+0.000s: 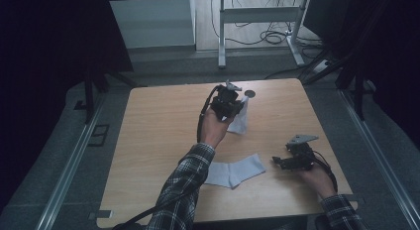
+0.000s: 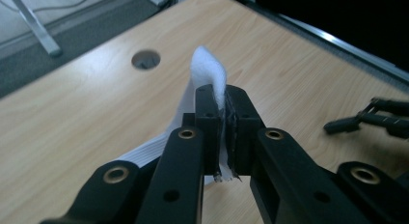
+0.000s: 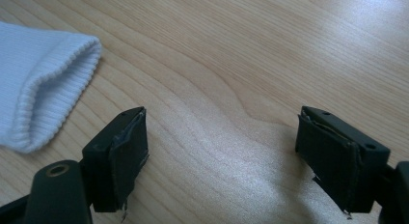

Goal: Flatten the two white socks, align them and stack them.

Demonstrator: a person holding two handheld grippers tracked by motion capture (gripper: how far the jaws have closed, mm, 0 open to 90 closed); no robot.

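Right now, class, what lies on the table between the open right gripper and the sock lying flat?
Nothing: bare wood separates the right gripper from the flat sock, clear in the right gripper view and on the table in the high view.

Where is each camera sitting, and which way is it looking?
High view: sits above the person's side, looks forward and down on the light wooden table; both checked sleeves and hands show.
Left gripper view: rides the left hand-held gripper, looks along its shut jaws pinching a white fabric sock.
Right gripper view: rides the right hand-held gripper, looks down over open jaws beside a second white ribbed sock.
Shared: the high view and left gripper view both show the round table hole.
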